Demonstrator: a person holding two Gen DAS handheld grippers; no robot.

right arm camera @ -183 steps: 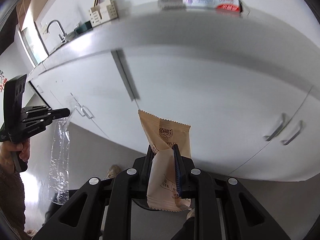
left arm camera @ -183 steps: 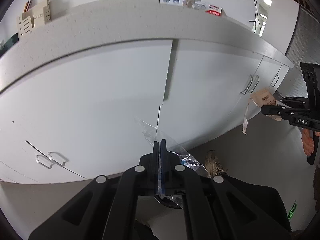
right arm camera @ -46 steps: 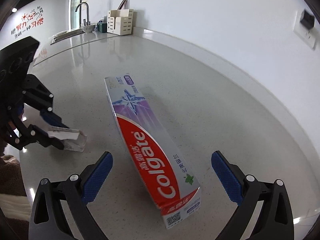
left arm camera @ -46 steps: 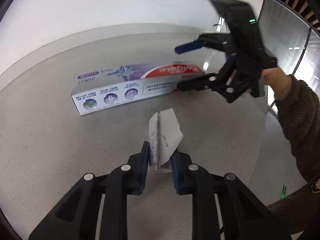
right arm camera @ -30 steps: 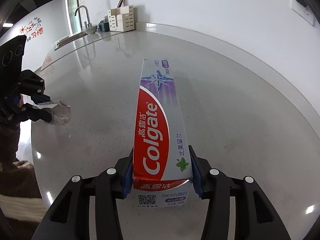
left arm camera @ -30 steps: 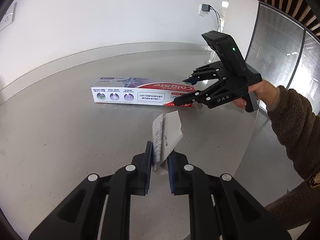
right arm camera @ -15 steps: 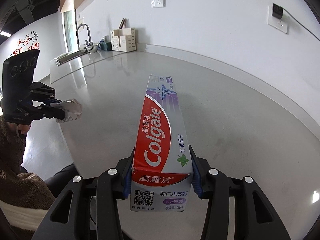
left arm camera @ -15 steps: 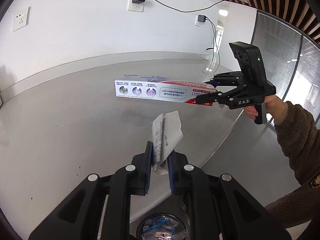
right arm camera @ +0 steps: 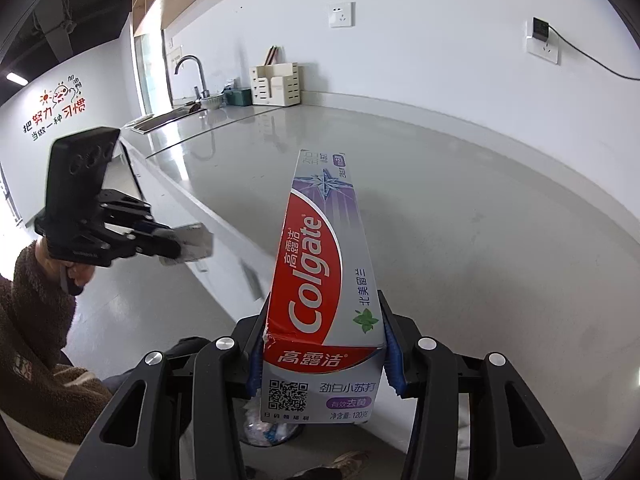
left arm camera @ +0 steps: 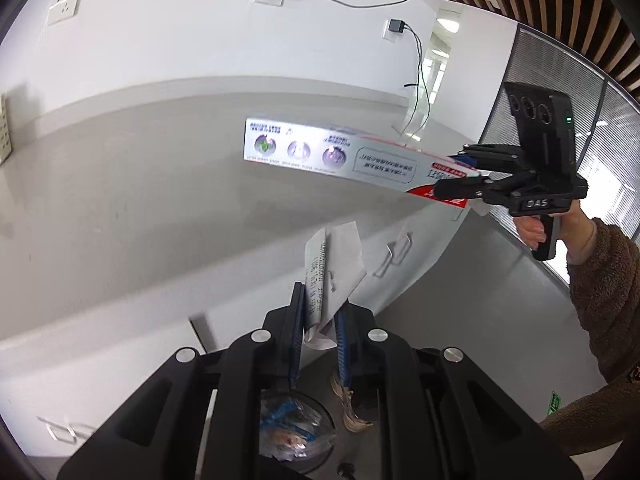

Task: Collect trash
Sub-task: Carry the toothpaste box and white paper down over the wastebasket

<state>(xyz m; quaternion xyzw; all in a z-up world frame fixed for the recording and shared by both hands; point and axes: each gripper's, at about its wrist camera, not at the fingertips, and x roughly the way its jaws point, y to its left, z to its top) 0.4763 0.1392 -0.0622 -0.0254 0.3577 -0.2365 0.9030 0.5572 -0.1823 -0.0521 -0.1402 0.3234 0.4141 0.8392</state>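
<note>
Both loads lifted off the bench, now past its front edge, above the bin (left arm camera: 294, 436).
Left tool (left arm camera: 320, 322) clenched on folded paper (left arm camera: 334, 268); right tool (right arm camera: 324, 354) clamps toothpaste box (right arm camera: 324, 272). Carry step; next, lower, release over bin.

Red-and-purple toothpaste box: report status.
Right gripper shut on red-and-purple toothpaste box, clear of the counter. Left gripper shut on crumpled white paper. Bin below, unobstructed.

Left wrist view: looks along own fingers, tilted down past countertop (left arm camera: 120, 184) edge, wall at 12 o'clock. Right wrist view: faces across countertop (right arm camera: 480, 216) toward sink (right arm camera: 168, 114) at 10 o'clock. Each sees other gripper.
</note>
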